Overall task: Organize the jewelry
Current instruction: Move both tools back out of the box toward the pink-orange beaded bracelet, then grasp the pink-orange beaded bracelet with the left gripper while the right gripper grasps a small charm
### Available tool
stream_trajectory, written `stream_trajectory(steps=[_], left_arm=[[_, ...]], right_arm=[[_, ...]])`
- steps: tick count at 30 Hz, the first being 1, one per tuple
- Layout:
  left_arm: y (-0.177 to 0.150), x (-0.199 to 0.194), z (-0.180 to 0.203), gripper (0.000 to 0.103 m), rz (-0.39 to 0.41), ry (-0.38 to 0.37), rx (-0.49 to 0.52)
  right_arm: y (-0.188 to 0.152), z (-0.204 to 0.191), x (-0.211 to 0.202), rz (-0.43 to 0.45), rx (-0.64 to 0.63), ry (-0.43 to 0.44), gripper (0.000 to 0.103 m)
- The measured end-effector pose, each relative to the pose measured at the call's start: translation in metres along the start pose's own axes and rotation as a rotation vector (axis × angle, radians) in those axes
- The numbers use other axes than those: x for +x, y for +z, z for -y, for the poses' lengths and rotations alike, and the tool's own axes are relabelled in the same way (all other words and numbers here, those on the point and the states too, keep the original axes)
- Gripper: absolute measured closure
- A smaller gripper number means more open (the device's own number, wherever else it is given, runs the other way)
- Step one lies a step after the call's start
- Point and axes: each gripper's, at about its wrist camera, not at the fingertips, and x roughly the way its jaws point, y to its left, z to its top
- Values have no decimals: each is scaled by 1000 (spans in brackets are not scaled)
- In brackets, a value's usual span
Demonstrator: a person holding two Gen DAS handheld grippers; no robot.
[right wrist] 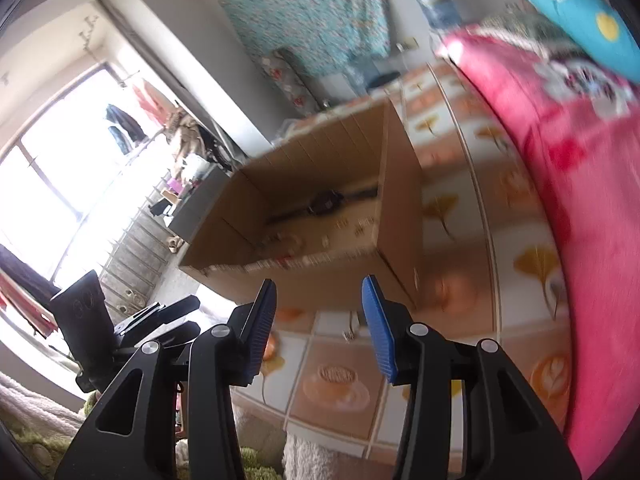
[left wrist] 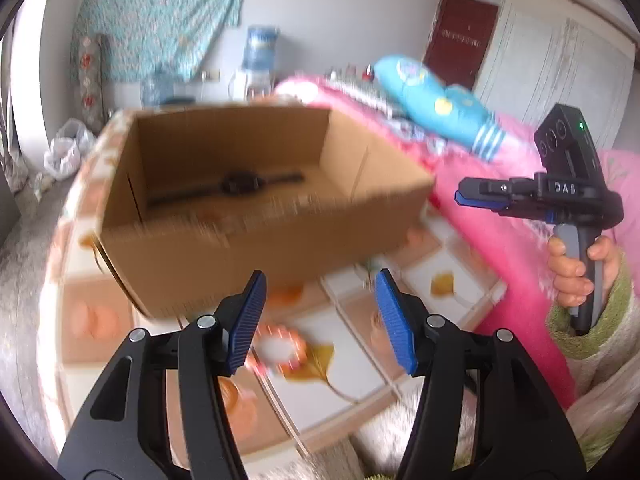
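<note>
Both grippers — left gripper, right gripper — jaws apart, empty; watch lies inside cardboard box.

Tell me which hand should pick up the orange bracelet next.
Left. Its tool is open with the orange bracelet lying just ahead between its fingers. The right tool faces the cardboard box, probably farther off.

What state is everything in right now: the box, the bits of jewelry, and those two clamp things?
cardboard box: open at the top, upright on the table.
watch: lying flat inside the box.
bracelet: on the table, outside the box, untouched.
left gripper: open, nothing between its fingers.
right gripper: open, nothing between its fingers.
</note>
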Motion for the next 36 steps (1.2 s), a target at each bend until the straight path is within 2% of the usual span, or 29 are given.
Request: stream_trajectory(steps=[5, 8, 11, 13, 16, 21, 23, 25, 28, 31, 36], left_arm=[[-23, 26, 14, 49, -88, 53, 34], [-26, 36, 18, 49, -102, 83, 61], [-29, 45, 15, 50, -122, 115, 70], [-30, 51, 11, 59, -143, 130, 58], [-32, 60, 7, 65, -170, 162, 62], [-38, 71, 6, 67, -204, 222, 101], [-38, 72, 7, 68, -202, 224, 106], [-37, 71, 6, 79, -196, 229, 106], [-36, 70, 3, 87, -194, 231, 106], [-36, 69, 1, 91, -193, 230, 99], [-37, 66, -3, 93, -188, 223, 93]], right_arm=[[-25, 14, 41, -138, 58, -155, 59], [-31, 13, 55, -176, 47, -179, 59], [-30, 9, 61, -181, 26, -175, 59], [-29, 6, 62, -182, 11, -177, 59], [-29, 4, 63, -170, -3, -184, 59], [-27, -5, 66, -145, -50, -202, 60], [-28, -14, 69, -133, -93, -233, 64], [-28, -22, 74, -128, -139, -262, 66], [-28, -31, 83, -135, -210, -299, 69], [-31, -40, 91, -147, -278, -315, 73], [-39, -61, 109, -162, -398, -366, 79]])
